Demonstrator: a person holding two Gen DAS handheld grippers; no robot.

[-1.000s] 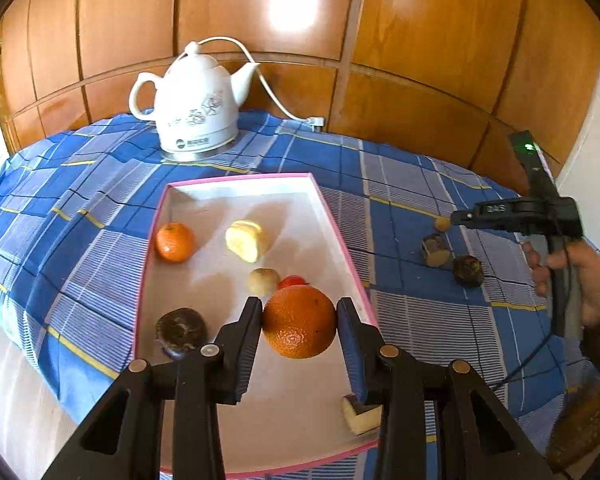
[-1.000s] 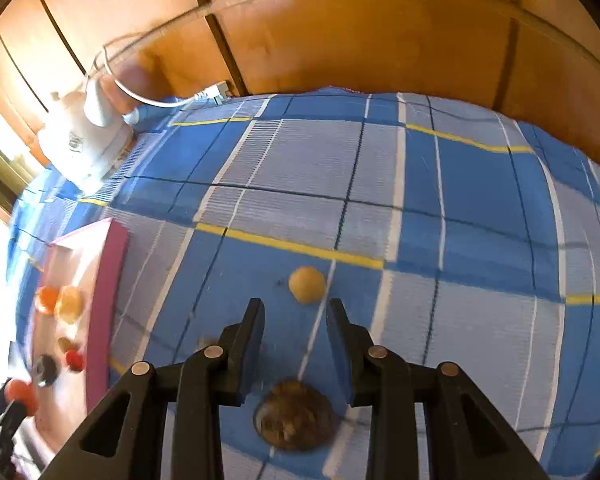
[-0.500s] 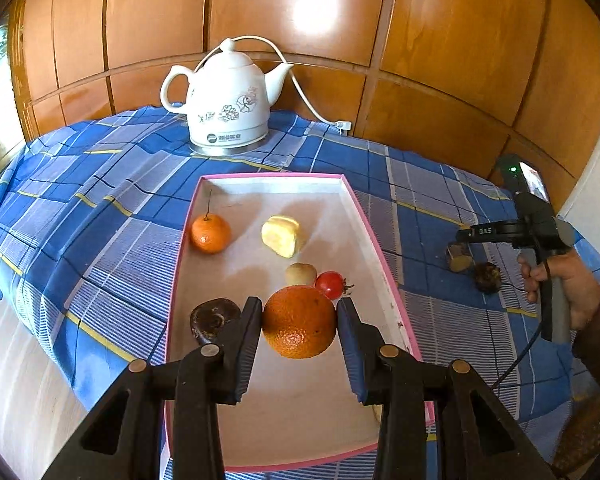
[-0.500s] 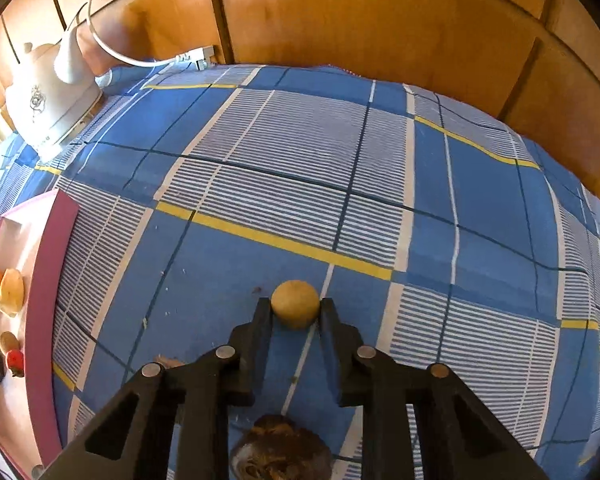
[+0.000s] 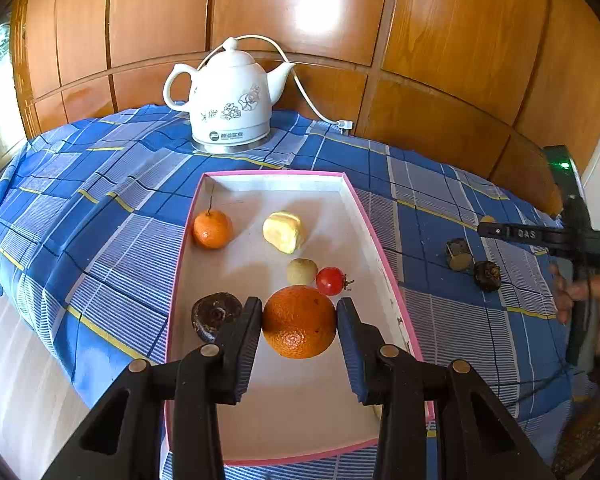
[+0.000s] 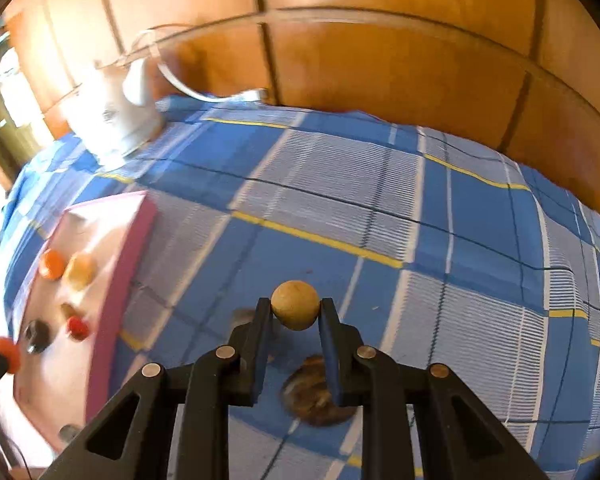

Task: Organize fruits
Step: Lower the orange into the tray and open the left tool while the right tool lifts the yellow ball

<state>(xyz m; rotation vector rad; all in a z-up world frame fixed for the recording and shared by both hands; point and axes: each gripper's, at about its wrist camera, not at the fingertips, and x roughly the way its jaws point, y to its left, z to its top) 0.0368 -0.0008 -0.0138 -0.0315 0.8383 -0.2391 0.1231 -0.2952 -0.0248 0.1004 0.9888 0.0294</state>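
Note:
My left gripper (image 5: 299, 322) is shut on a large orange (image 5: 299, 321) and holds it above the near part of the pink-rimmed tray (image 5: 384, 256). In the tray lie a small tangerine (image 5: 212, 229), a yellow fruit (image 5: 284, 232), a pale round fruit (image 5: 301, 271), a red cherry tomato (image 5: 330, 281) and a dark brown fruit (image 5: 214, 315). My right gripper (image 6: 295, 311) is shut on a small tan round fruit (image 6: 295, 305) and holds it above the blue checked cloth (image 6: 460, 240). The tray also shows in the right wrist view (image 6: 124, 264), at the left.
A white electric kettle (image 5: 230, 100) with its cord stands behind the tray. Two dark brown fruits (image 5: 458, 254) (image 5: 487, 275) lie on the cloth right of the tray; one (image 6: 318, 394) lies under my right gripper. A wooden panel wall (image 5: 420, 40) closes the back.
My right gripper has closed on the small tan fruit and lifted it off the cloth, turning left. My left gripper has drawn back from the tray, still holding the orange.

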